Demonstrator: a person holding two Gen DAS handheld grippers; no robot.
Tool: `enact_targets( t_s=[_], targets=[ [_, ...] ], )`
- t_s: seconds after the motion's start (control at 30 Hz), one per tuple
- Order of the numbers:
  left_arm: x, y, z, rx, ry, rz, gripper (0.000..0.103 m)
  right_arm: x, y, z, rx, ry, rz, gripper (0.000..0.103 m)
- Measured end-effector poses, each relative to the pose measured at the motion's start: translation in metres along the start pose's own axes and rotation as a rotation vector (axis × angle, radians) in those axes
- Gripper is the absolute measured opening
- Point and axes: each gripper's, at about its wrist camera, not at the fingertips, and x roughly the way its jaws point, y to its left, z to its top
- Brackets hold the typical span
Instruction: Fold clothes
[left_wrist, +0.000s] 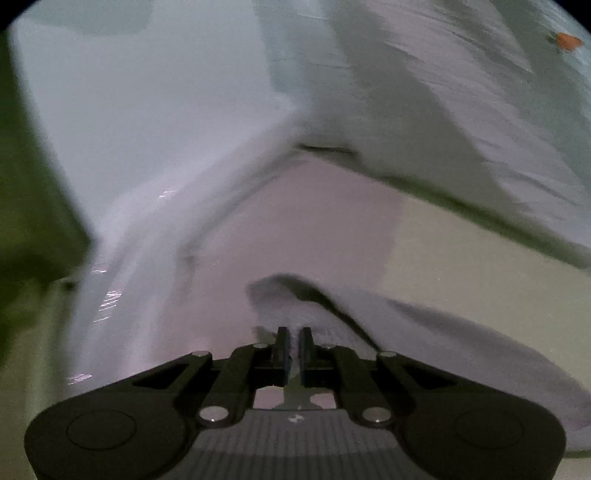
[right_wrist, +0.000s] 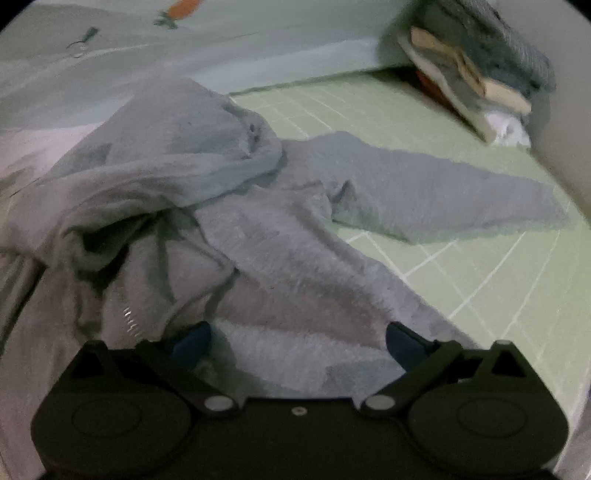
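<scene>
One grey fleece hoodie (right_wrist: 258, 229) lies crumpled on a green grid-lined bed sheet (right_wrist: 461, 266), w/ one sleeve (right_wrist: 443, 195) stretched out to the right and hood bunched up top. Right hand-held gripper (right_wrist: 299, 341) hovers over the hem, jaws spread wide, gripping nothing. Left hand-held gripper (left_wrist: 294, 341) has its jaws pinched closed on a fold of the hoodie (left_wrist: 288, 295), lifted fabric blurred. One stack of folded clothes (right_wrist: 476, 70) sits far right, well apart.
</scene>
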Motion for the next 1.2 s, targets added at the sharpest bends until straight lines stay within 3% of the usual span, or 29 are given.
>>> enact_targets(
  t_s=[0.17,0.27,0.5,0.6,0.77,0.83,0.93,1.2],
  targets=[
    [-0.016,0.040,-0.022,-0.111,0.030,0.046,0.005,-0.045,0.017,0.004,0.004,-0.115,0.116,0.100],
    [-0.021,0.048,-0.034,-0.170,0.048,0.045,0.005,-0.058,0.033,0.011,-0.006,-0.134,0.225,0.099],
    [-0.025,0.051,-0.044,-0.188,0.052,0.042,0.005,-0.034,0.074,0.021,0.137,0.114,0.564,0.075],
    [-0.022,0.054,-0.046,-0.196,0.058,0.039,0.005,-0.020,0.093,0.021,0.180,0.207,0.651,0.065],
    [-0.019,0.059,-0.050,-0.203,0.082,0.035,0.005,-0.006,0.111,0.019,0.233,0.286,0.712,0.057],
    [-0.017,0.061,-0.051,-0.206,0.091,0.033,0.005,-0.005,0.117,0.020,0.227,0.304,0.719,0.034],
    [-0.015,0.064,-0.053,-0.210,0.105,0.030,0.005,-0.001,0.124,0.026,0.242,0.326,0.730,0.008],
    [-0.010,0.076,-0.044,-0.218,0.119,0.010,0.005,0.001,0.158,0.088,0.305,0.274,0.830,0.005]
  ],
)
